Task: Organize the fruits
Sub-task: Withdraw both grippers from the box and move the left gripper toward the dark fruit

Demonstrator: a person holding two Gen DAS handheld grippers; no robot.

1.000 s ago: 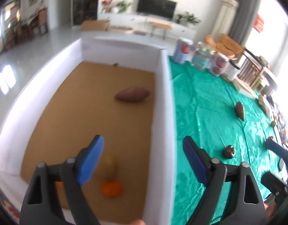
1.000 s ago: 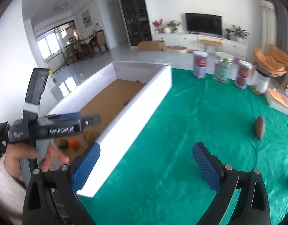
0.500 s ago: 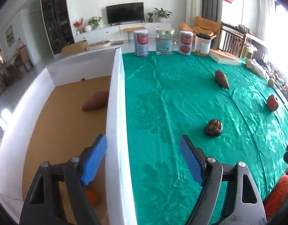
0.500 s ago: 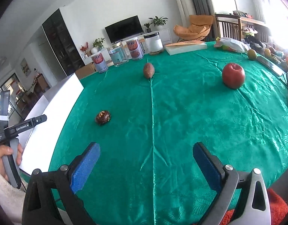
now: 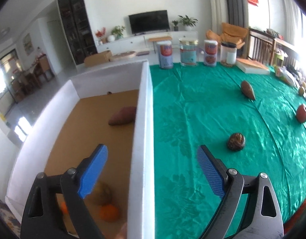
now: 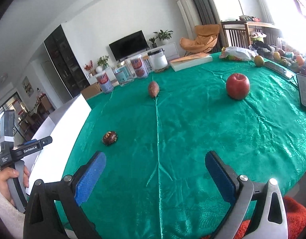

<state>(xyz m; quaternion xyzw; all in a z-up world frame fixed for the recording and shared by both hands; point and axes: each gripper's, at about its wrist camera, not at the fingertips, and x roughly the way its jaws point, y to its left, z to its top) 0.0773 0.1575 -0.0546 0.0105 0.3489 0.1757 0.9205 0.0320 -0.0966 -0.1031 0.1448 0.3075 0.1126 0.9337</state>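
Note:
A white box [image 5: 143, 119] with a brown floor stands at the table's left. It holds a sweet potato [image 5: 122, 116], an orange [image 5: 109, 212] and a yellowish fruit [image 5: 104, 194]. On the green cloth lie a dark round fruit [image 5: 236, 141] [image 6: 110, 137], a brown oval fruit [image 5: 248, 89] [image 6: 153, 88] and a red apple [image 6: 237, 86] [image 5: 302, 113]. My left gripper [image 5: 152, 172] is open and empty, straddling the box's right wall. My right gripper [image 6: 155, 176] is open and empty above the cloth near the front edge.
Three cans [image 5: 187, 53] and a jar [image 5: 229, 54] stand at the table's far edge, beside a flat box [image 6: 191, 60]. A bag [image 6: 237, 53], more fruit [image 6: 259, 60] and a tablet [image 6: 305, 90] lie at the right. The left gripper's handle [image 6: 11, 155] shows in the right view.
Both grippers have swung right, from over the box toward the green cloth. The apple and brown fruits have come into view. Both stay open.

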